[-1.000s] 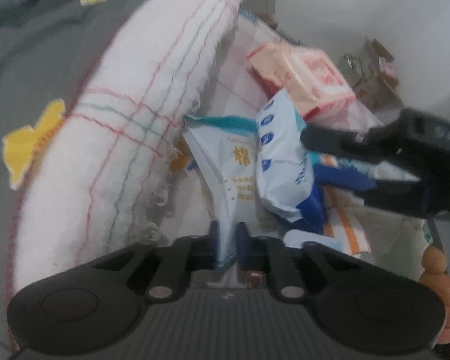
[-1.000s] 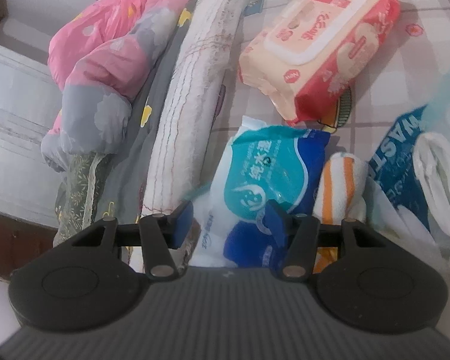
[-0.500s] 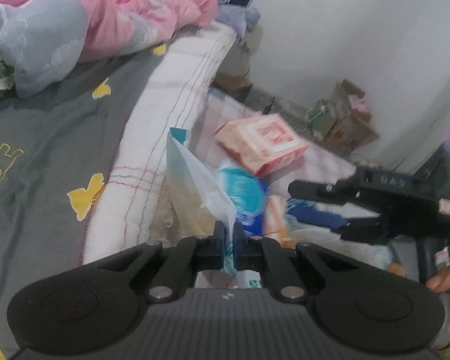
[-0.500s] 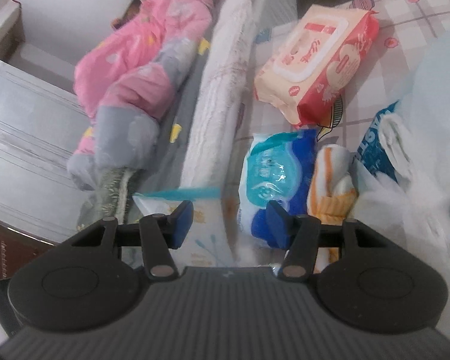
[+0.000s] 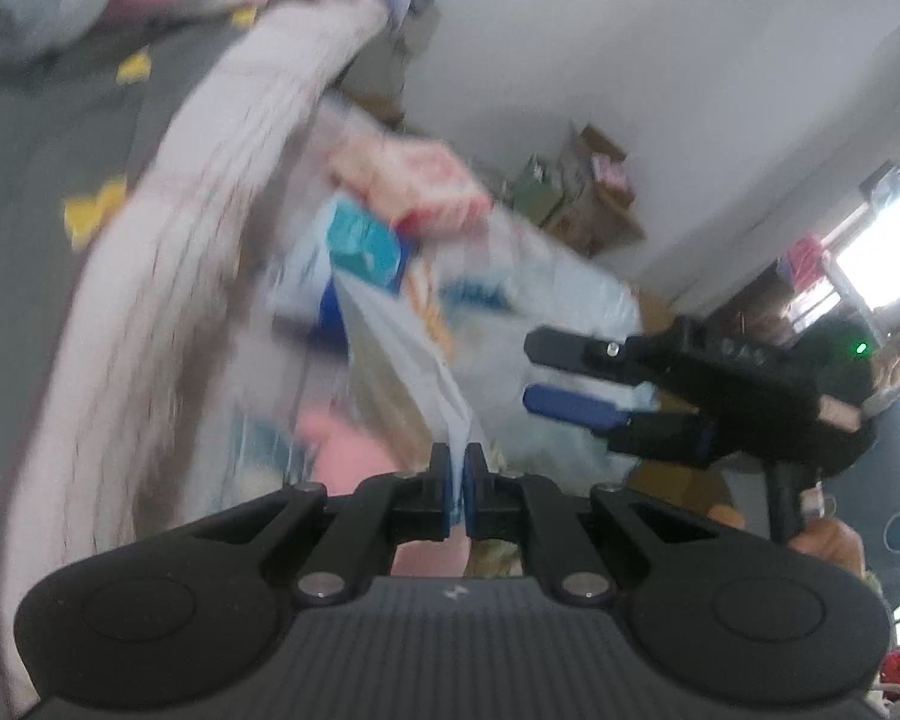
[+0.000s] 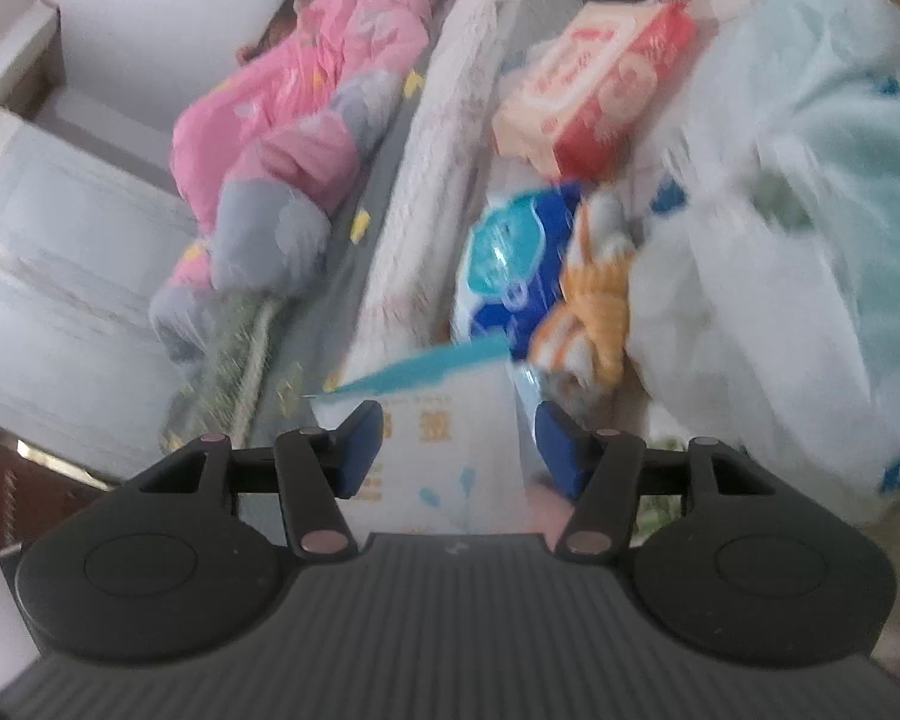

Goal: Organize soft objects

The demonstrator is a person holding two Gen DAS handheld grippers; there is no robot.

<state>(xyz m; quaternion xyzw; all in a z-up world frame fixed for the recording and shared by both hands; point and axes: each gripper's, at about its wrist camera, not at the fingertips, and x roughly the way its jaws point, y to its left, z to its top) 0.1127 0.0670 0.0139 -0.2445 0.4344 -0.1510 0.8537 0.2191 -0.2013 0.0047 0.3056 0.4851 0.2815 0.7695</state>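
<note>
My left gripper (image 5: 461, 480) is shut on the corner of a white tissue packet (image 5: 414, 372) with a teal top edge and holds it up over the pile. To its right, apart from the packet, hangs my right gripper (image 5: 531, 371). In the right wrist view the right gripper (image 6: 459, 426) has its jaws opening, and the same packet (image 6: 450, 420) shows between its blue pads (image 6: 363, 444) without being pressed. Beyond lie a blue wipes pack (image 6: 510, 252), an orange-striped cloth (image 6: 594, 294) and a pink-red wipes pack (image 6: 594, 96).
A big pale plastic bag (image 6: 810, 210) fills the right. A rolled white blanket (image 6: 444, 138) borders the pile on the left, and past it a person lies under a pink quilt (image 6: 306, 102). Cardboard boxes (image 5: 588, 192) stand by the wall. Something soft and pink (image 5: 354, 456) lies under the left gripper.
Both grippers have drawn back and risen from the pile. The left one carried the white packet up with it. The right jaws stand slightly wider.
</note>
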